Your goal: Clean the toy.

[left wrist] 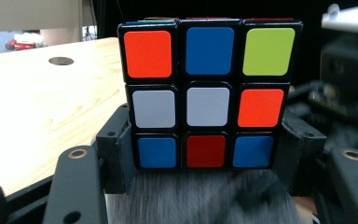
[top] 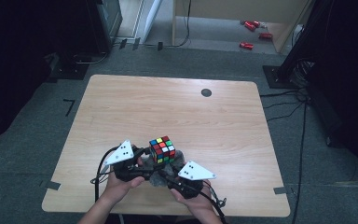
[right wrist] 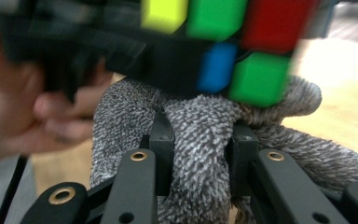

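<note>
Wooden table point(top: 121, 107) below; my left jaws clamp the rigid, slick cube point(left wrist: 208, 98) at its bottom layer, right jaws pinch the soft grey cloth point(right wrist: 200, 135) between them.

A light wooden table point(top: 121, 112) with rounded corners stands on a grey carpeted floor point(top: 28, 154). A small dark round disc point(top: 206, 92) sits in its top near the far edge, towards the right. At the near edge a grey fuzzy cloth point(top: 157, 178) rests on the wood. Bits of dark tape point(top: 52, 185) lie on the floor by the table's near corners, and cables point(top: 284, 105) run across the carpet to its right
</note>
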`<state>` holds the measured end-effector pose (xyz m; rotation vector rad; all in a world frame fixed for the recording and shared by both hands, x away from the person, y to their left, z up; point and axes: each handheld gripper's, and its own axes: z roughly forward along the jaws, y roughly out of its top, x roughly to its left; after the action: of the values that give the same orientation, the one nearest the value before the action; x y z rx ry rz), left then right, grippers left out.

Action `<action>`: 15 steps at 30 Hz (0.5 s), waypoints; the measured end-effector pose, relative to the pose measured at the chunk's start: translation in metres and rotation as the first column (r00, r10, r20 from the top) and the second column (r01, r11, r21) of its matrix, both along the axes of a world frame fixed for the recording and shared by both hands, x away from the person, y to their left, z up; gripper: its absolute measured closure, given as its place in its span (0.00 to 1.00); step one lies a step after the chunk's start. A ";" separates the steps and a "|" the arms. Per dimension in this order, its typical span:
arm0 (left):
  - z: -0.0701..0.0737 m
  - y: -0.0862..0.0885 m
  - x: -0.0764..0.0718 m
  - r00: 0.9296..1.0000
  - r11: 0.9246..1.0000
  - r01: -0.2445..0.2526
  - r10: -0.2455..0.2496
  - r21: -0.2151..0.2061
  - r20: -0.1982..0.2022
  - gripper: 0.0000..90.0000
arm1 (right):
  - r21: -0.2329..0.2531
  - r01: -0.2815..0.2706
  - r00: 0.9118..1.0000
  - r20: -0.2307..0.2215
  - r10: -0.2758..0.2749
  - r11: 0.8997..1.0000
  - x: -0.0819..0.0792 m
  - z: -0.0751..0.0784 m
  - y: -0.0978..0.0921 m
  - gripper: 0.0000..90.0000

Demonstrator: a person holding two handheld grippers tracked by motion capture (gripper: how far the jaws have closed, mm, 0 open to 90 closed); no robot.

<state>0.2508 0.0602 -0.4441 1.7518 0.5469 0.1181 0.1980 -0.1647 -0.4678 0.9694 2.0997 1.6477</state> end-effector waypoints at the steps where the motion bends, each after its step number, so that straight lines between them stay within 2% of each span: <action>1: 0.000 0.001 0.000 1.000 1.000 -0.002 0.002 -0.008 -0.001 0.39 | 0.023 0.028 1.000 -0.003 -0.028 0.999 0.002 0.002 -0.005 0.78; 3: 0.002 0.003 0.001 1.000 1.000 -0.005 0.005 -0.025 -0.004 0.39 | 0.051 0.096 0.995 -0.022 -0.095 0.994 0.007 0.003 -0.018 0.78; 4: 0.003 0.004 0.001 1.000 1.000 -0.010 0.010 -0.020 -0.001 0.39 | 0.063 0.169 0.985 -0.043 -0.167 0.984 0.012 0.002 -0.028 0.79; 5: 0.003 0.005 0.001 1.000 1.000 -0.014 0.014 -0.012 0.004 0.39 | 0.071 0.213 0.976 -0.057 -0.209 0.974 0.014 0.001 -0.035 0.79; 6: 0.002 0.006 0.002 1.000 1.000 -0.015 0.015 -0.010 0.005 0.39 | 0.073 0.271 0.961 -0.079 -0.265 0.960 0.019 -0.001 -0.046 0.79; 7: 0.002 0.006 0.002 1.000 1.000 -0.020 0.020 -0.013 0.001 0.39 | 0.065 0.300 0.952 -0.086 -0.294 0.952 0.022 -0.001 -0.052 0.79; 8: 0.002 0.007 0.003 1.000 1.000 -0.022 0.022 -0.011 0.000 0.39 | 0.049 0.347 0.936 -0.087 -0.342 0.937 0.025 -0.002 -0.060 0.79; 10: 0.001 0.006 0.004 1.000 1.000 -0.028 0.028 -0.006 0.001 0.39 | 0.004 0.403 0.913 -0.076 -0.402 0.915 0.029 -0.004 -0.069 0.78; 11: 0.000 0.006 0.004 0.999 0.999 -0.032 0.032 0.005 0.005 0.39 | -0.046 0.440 0.893 -0.080 -0.442 0.897 0.033 -0.007 -0.074 0.78; 12: 0.000 0.005 0.004 0.999 0.999 -0.035 0.035 0.015 0.006 0.39 | -0.086 0.460 0.879 -0.098 -0.467 0.884 0.036 -0.011 -0.077 0.77; 13: -0.001 0.004 0.003 0.999 0.999 -0.042 0.042 0.029 0.009 0.39 | -0.114 0.470 0.870 -0.108 -0.482 0.875 0.039 -0.014 -0.080 0.77; 14: -0.002 0.003 0.003 0.999 0.998 -0.044 0.043 0.037 0.011 0.39 | -0.155 0.492 0.852 -0.117 -0.510 0.857 0.043 -0.020 -0.085 0.75; 15: -0.002 0.002 0.003 0.999 0.998 -0.045 0.044 0.042 0.012 0.39 | -0.181 0.500 0.843 -0.122 -0.524 0.847 0.045 -0.024 -0.087 0.73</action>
<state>0.2538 0.0624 -0.4464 1.7790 0.5791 0.1718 0.2435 -0.2520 -0.4920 1.5055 1.7950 1.1612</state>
